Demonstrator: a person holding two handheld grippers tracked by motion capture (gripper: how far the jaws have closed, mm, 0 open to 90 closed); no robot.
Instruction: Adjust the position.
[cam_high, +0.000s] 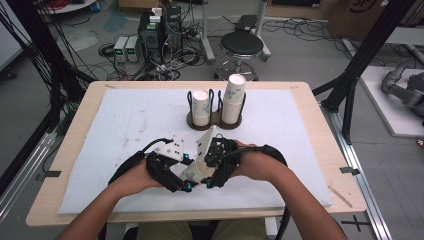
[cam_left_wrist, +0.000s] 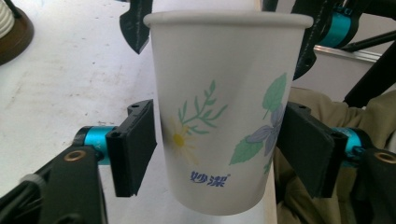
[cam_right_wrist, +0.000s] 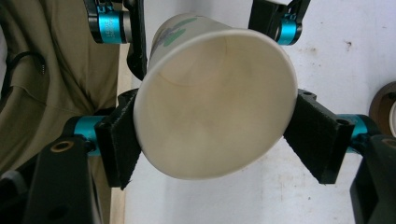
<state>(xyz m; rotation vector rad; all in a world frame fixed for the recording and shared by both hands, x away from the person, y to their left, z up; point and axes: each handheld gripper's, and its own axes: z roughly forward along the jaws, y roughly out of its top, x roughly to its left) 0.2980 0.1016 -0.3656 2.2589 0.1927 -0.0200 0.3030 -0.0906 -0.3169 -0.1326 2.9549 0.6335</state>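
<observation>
Forearms reach in from the near edge of the bench (cam_high: 75, 150), each hand carrying tongs, and they meet on one paper cup (cam_high: 199, 160) held above the white mat, well in front of the dark cup holder (cam_high: 215, 120).

Relative to that cup: its long axis lies tilted, the rim pointing up and away toward the holder, the base down toward the person. The left tongs (cam_high: 175, 172) come at it from its left and low, the right tongs (cam_high: 215, 165) from its right and higher. Both hands are equally close.

In the left gripper view, the left tongs' pads sit against the flower-printed wall of the cup (cam_left_wrist: 224, 116) at mid-height, narrowed to its width. In the right gripper view, the right tongs press either side of the cup (cam_right_wrist: 215, 107) near its rim, the open mouth facing the camera.

The holder carries two more stacks of cups (cam_high: 220, 102).
</observation>
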